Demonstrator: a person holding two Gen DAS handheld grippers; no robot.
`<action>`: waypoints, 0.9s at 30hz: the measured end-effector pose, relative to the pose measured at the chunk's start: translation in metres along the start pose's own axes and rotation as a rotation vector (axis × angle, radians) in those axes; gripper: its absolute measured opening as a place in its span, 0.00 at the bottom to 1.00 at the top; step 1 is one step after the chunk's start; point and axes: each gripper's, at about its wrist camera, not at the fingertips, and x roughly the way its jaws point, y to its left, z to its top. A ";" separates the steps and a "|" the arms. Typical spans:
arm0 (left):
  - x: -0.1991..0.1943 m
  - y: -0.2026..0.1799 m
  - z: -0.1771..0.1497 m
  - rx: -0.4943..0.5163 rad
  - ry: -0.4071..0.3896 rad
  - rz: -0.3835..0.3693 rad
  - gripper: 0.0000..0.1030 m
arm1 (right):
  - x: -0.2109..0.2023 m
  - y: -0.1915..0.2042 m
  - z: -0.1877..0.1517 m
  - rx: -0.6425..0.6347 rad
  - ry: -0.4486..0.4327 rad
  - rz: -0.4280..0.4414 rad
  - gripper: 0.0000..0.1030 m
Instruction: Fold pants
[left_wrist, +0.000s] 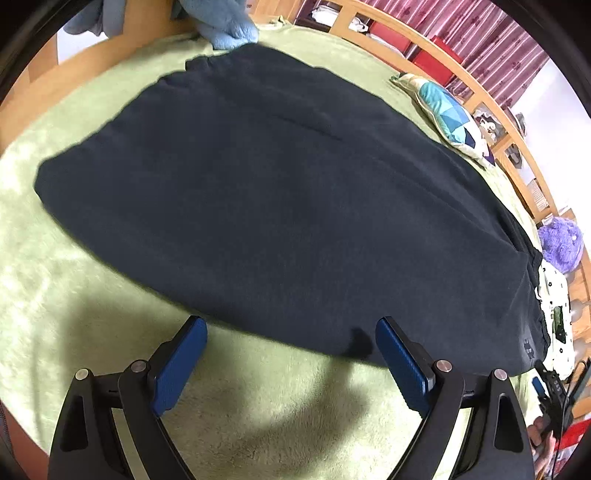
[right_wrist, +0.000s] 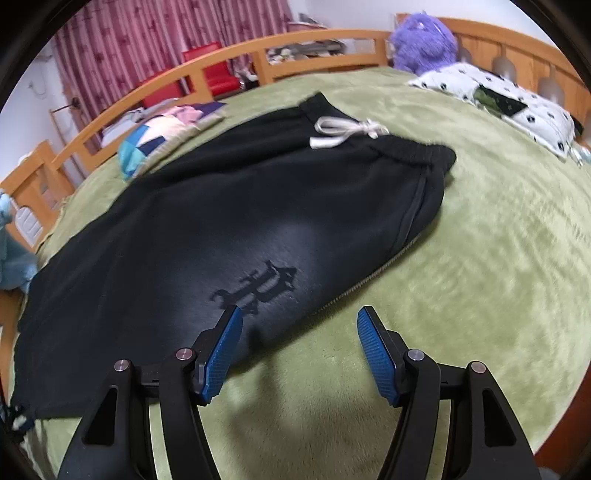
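Both spread grippers (left_wrist: 290, 334) (right_wrist: 299, 325) hover seemingly just above the pants' (right_wrist: 229, 221) near edge

Left hand-held gripper (left_wrist: 290, 332) and right hand-held gripper (right_wrist: 299, 323), jaws apart.

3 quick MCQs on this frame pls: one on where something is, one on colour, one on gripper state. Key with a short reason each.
1. Where do the pants lie?
A. On the green blanket
B. Hung over the wooden rail
C. On the floor

2. What colour is the drawstring at the waistband?
A. Red
B. Off-white
C. Blue

3. What state is the right gripper in?
A. Shut on the pants
B. Shut on nothing
C. Open, holding nothing

Key:
1 A: the dark fabric is spread flat on the green blanket.
2 B: the tied cord is pale against the black waistband.
3 C: its blue pads stand apart with blanket showing between; the left gripper is likewise open.
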 end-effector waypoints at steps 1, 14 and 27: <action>0.003 -0.003 0.000 0.015 -0.002 0.012 0.89 | 0.006 0.000 -0.001 0.011 0.016 0.013 0.62; 0.014 -0.006 0.029 -0.091 -0.048 0.025 0.29 | 0.035 0.006 0.019 0.019 0.024 0.025 0.14; -0.058 -0.060 0.124 0.081 -0.283 -0.061 0.11 | -0.022 0.071 0.126 -0.095 -0.151 0.129 0.09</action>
